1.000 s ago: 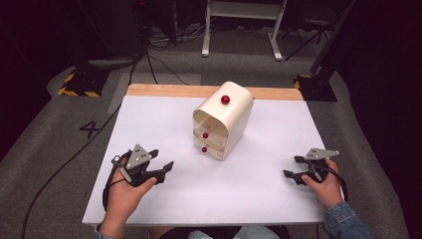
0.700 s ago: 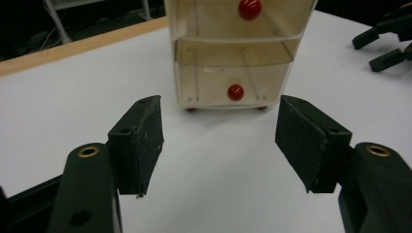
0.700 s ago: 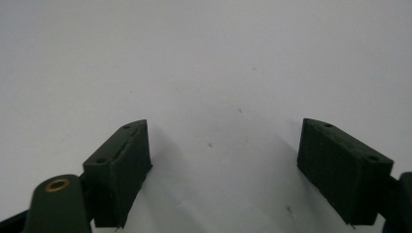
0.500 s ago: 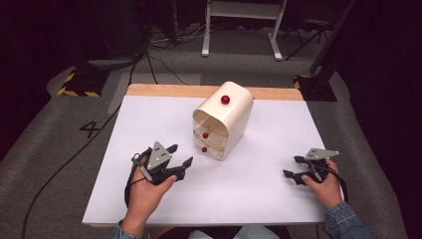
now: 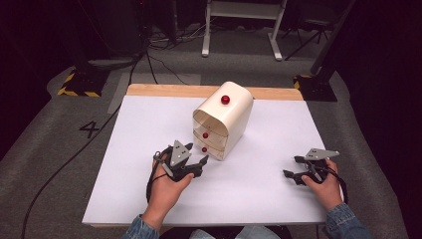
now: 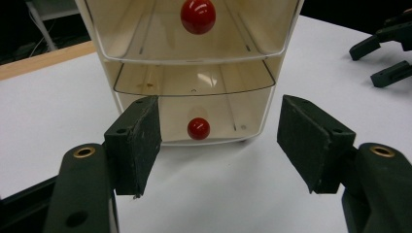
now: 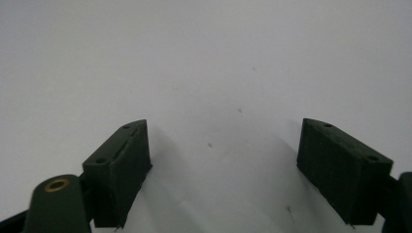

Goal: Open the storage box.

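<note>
The counter [image 5: 149, 129], white-topped with a wooden strip along its far edge, stands on grey floor [image 5: 59, 149] marked with a "4" [image 5: 88, 129] off its left side. Near the counter's middle, a little toward the far edge, sits a cream drawer unit [image 5: 226, 117] with a rounded top and three stacked drawers, its front turned toward the near left. Each drawer front carries a red knob [image 5: 225, 99]; in the left gripper view the lowest knob [image 6: 198, 128] lies straight ahead, seen between the two jaws.

The left tongs [image 5: 199, 163] hover just in front of the unit's bottom drawer, close but not touching, jaws spread wide and gripping nothing. The left hand [image 5: 166, 186] holds them from the near edge.

The right tongs [image 5: 291, 168] rest well apart from the unit at the near right of the counter, held by the right hand [image 5: 323, 184], jaws likewise released over bare white surface [image 7: 204, 73].
</note>
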A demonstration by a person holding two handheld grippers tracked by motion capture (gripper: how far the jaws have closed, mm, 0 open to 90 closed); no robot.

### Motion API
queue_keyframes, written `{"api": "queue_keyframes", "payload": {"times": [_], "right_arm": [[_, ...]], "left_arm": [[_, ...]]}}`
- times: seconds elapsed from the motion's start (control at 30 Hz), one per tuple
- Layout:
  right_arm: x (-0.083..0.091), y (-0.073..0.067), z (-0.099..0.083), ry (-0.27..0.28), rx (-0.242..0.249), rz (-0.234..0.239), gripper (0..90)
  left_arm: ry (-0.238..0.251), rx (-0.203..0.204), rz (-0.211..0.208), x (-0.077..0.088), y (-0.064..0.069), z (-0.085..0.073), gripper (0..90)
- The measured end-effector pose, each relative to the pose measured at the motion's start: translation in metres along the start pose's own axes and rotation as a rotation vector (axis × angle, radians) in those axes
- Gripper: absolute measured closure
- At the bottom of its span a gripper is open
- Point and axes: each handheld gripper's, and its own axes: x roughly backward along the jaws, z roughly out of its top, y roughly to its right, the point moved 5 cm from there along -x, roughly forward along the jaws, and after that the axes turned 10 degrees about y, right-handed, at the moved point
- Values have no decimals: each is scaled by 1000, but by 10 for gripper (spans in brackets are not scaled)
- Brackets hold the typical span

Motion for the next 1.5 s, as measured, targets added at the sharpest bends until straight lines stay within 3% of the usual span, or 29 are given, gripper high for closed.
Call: {"api": "queue_keyframes", "payload": {"times": [0.27, 0.37, 0.47, 0.57, 0.67, 0.73, 0.9, 1.03, 1.17, 1.5], "right_arm": [[0, 0, 0, 0, -1, 0, 195], [0, 0, 0, -1, -1, 0, 195], [0, 0, 0, -1, -1, 0, 195], [0, 0, 0, 0, 0, 0, 195], [0, 0, 0, -1, -1, 0, 195], [0, 0, 0, -1, 0, 0, 195], [0, 0, 0, -1, -1, 0, 195], [0, 0, 0, 0, 1, 0, 195], [0, 0, 0, -1, 0, 0, 195], [0, 0, 0, 0, 0, 0, 195]], "left_arm": [[16, 16, 8, -16, 4, -13, 353], [8, 26, -12, -19, 4, -18, 431], [11, 41, -30, -21, 2, -24, 451], [-3, 49, -13, -25, 0, -30, 506], [23, 44, 2, -29, -2, -32, 523], [5, 56, 8, -31, -3, -34, 551], [-7, 40, 38, -38, -5, -38, 651], [-2, 31, 60, -41, -5, -37, 682], [3, 47, 61, -41, -7, -37, 734], [6, 50, 53, -40, -7, -37, 736]]}}
